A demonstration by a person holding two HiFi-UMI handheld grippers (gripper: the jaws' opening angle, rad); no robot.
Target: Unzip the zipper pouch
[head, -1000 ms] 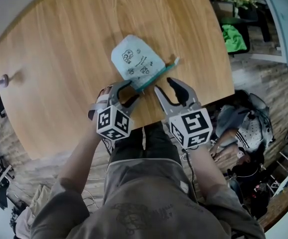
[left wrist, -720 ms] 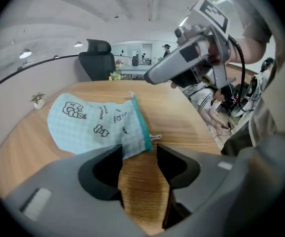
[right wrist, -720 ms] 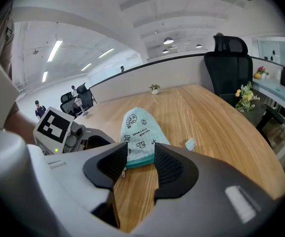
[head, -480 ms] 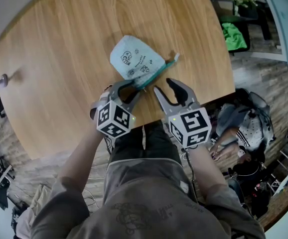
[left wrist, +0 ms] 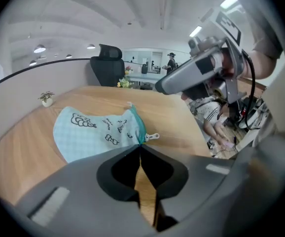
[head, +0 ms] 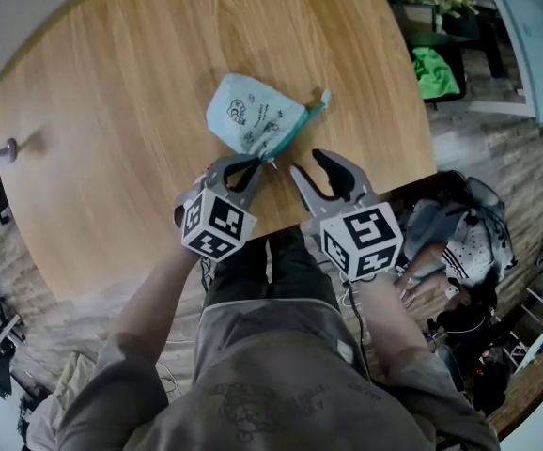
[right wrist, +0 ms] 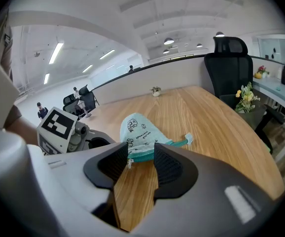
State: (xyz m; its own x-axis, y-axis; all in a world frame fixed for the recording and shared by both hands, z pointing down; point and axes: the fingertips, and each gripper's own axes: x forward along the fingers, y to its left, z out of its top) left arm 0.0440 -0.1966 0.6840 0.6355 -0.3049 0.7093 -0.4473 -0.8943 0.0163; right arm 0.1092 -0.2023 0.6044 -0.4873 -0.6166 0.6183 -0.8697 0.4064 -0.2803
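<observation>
A light-blue zipper pouch (head: 251,118) with printed cartoons and a teal zipper lies on the round wooden table (head: 112,111). My left gripper (head: 256,162) is shut, its tips pinched on the pouch's near corner at the zipper end. In the left gripper view the tips (left wrist: 139,146) meet at the pouch (left wrist: 93,132), and the white zipper pull (left wrist: 152,137) hangs free just to their right. My right gripper (head: 307,163) stands open beside it, a little short of the zipper. In the right gripper view the pouch (right wrist: 140,130) and the pull (right wrist: 128,163) show between the open jaws (right wrist: 141,152), untouched.
The table's near edge runs just under both grippers. A small potted plant (right wrist: 155,90) stands at the far side. A black office chair (right wrist: 229,58) and flowers (right wrist: 246,95) are beyond the right edge. A bag and clothes lie on the floor (head: 469,233).
My left gripper has closed on the pouch's near corner. The pouch has shifted slightly up and left and bunched up. The right gripper has stayed put and open.
</observation>
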